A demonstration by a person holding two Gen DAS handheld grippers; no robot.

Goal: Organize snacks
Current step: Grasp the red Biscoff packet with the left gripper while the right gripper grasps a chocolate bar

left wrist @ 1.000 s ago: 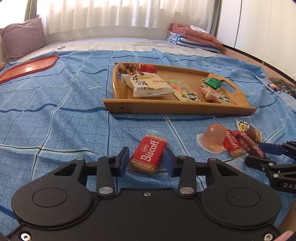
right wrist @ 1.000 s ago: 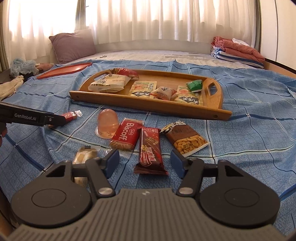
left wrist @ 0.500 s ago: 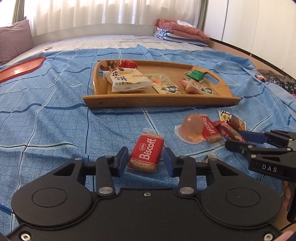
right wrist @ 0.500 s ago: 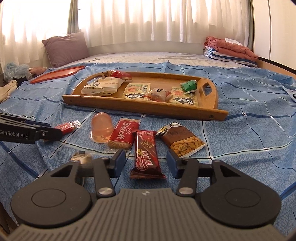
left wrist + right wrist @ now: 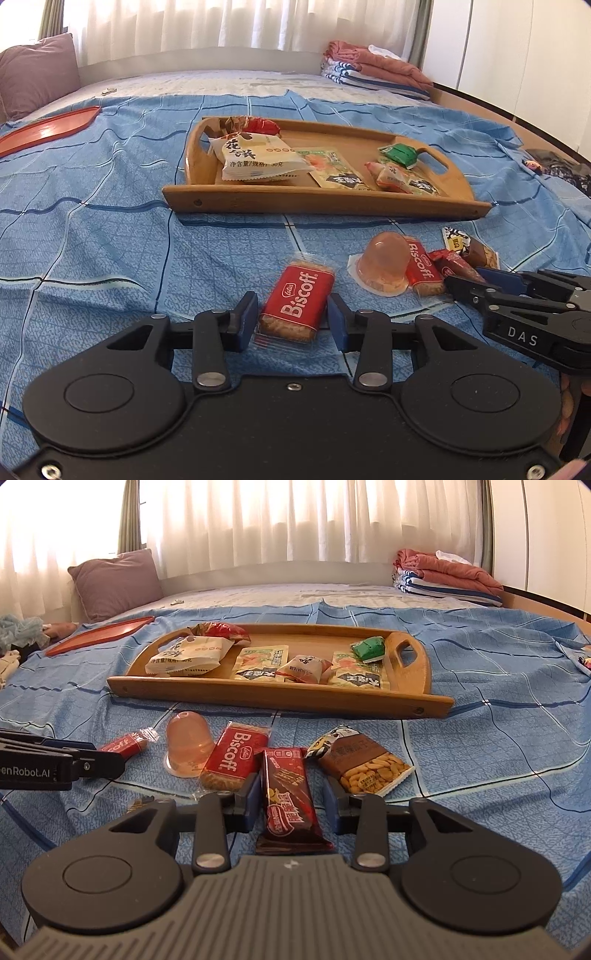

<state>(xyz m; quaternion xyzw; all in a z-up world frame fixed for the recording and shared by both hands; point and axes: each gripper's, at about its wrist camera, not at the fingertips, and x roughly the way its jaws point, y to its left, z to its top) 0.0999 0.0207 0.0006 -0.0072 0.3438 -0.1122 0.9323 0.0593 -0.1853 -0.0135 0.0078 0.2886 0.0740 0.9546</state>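
My left gripper (image 5: 291, 323) is shut on a red Biscoff packet (image 5: 297, 299) low over the blue bedspread. To its right lie a pink jelly cup (image 5: 384, 264) and a second Biscoff packet (image 5: 423, 267). My right gripper (image 5: 291, 799) straddles a dark red chocolate bar (image 5: 288, 797) lying on the bedspread. Its jaws are closing, and a small gap still shows beside the bar. A peanut packet (image 5: 364, 764) lies just right of the bar. The wooden tray (image 5: 258, 694) farther back holds several snack packets.
A red tray (image 5: 48, 127) and a mauve pillow (image 5: 33, 70) are at the far left of the bed. Folded blankets (image 5: 376, 70) sit at the far right. A small packet (image 5: 138, 805) lies half hidden at my right gripper's left.
The right jaws have narrowed around the chocolate bar. The left gripper shifted slightly with the Biscoff packet staying between its fingers, and the right gripper now shows closer in the left wrist view.
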